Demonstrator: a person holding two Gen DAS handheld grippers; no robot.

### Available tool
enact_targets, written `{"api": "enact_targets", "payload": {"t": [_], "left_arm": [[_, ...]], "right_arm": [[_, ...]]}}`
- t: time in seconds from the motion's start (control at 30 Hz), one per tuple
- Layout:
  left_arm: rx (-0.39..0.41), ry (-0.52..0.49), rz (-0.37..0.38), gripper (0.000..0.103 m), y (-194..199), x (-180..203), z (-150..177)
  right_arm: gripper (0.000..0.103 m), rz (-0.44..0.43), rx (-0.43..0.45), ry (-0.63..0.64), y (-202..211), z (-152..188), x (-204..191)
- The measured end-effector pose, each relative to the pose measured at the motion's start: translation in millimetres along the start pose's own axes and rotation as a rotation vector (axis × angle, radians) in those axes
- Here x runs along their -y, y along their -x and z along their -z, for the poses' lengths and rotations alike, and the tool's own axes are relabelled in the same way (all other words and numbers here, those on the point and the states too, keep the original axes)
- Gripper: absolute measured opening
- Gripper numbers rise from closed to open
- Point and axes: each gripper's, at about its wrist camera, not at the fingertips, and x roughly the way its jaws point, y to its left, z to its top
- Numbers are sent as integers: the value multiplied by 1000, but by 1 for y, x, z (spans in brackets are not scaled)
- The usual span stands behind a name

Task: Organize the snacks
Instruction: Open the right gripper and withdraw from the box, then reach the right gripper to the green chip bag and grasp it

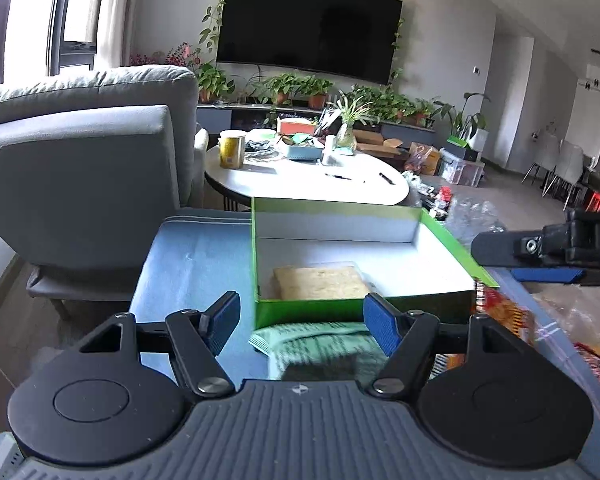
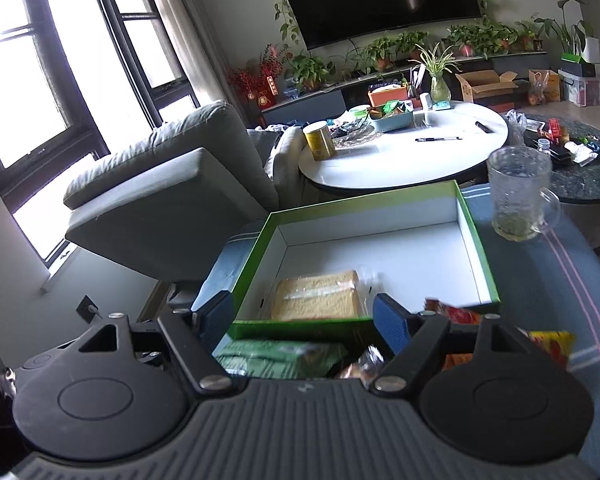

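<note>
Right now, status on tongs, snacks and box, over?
Left tongs open over green packet. Right tongs open, empty. Bread already in box; other snacks outside. Glass mug beside box, nothing blocking.

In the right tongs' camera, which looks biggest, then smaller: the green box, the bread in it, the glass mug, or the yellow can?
Biggest to smallest, as they look:
1. green box
2. bread
3. glass mug
4. yellow can
The can sits farther away on the white table, so its real size against the mug is unsure.
</note>
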Motion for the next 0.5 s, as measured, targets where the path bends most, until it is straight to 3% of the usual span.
{"api": "enact_targets", "payload": {"t": [0.3,0.5], "left_arm": [[-11,-15,16,67,15,18,14],[-36,-7,7,67,10,13,21]], "right_arm": [[81,-46,18,38,18,23,-4],[81,-98,-2,-26,11,31,1]]}}
